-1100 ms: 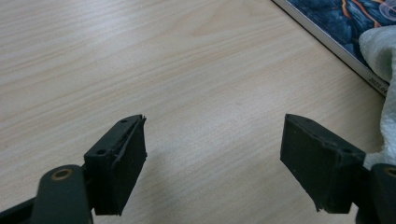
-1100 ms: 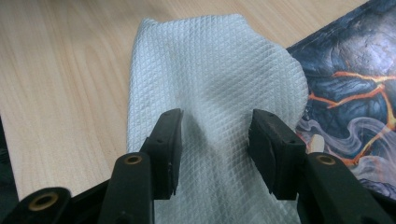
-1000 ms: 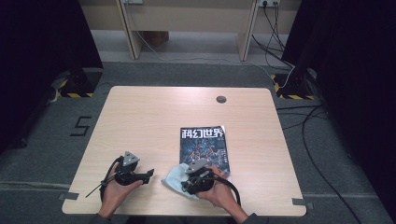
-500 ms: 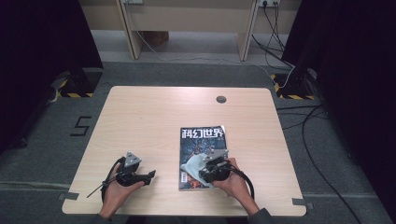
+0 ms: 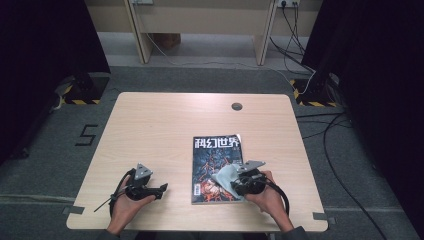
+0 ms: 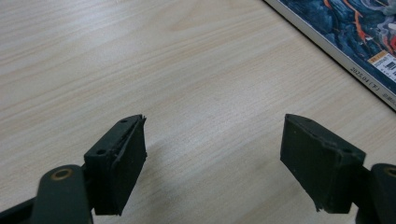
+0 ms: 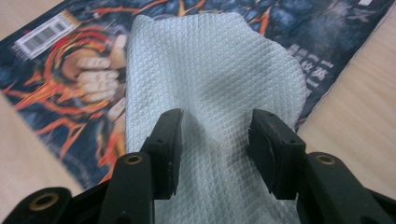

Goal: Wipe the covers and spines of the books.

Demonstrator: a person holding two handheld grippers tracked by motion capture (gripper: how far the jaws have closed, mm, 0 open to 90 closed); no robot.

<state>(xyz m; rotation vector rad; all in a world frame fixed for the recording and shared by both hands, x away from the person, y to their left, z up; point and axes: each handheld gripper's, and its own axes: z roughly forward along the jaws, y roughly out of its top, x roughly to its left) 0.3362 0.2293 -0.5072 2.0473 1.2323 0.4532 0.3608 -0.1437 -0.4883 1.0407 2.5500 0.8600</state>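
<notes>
Wiping the dark picture-cover magazine (image 5: 216, 170) seems to be the job now. It lies near the front edge of the light wooden table (image 5: 165, 125), toward the right corner. The right gripper (image 7: 215, 140) pinches a white bumpy cloth (image 7: 210, 79) (spread flat on the cover). The left gripper (image 6: 212, 158) rests wide apart, holding nothing. Next, slide the cloth across, pressing gently.
</notes>
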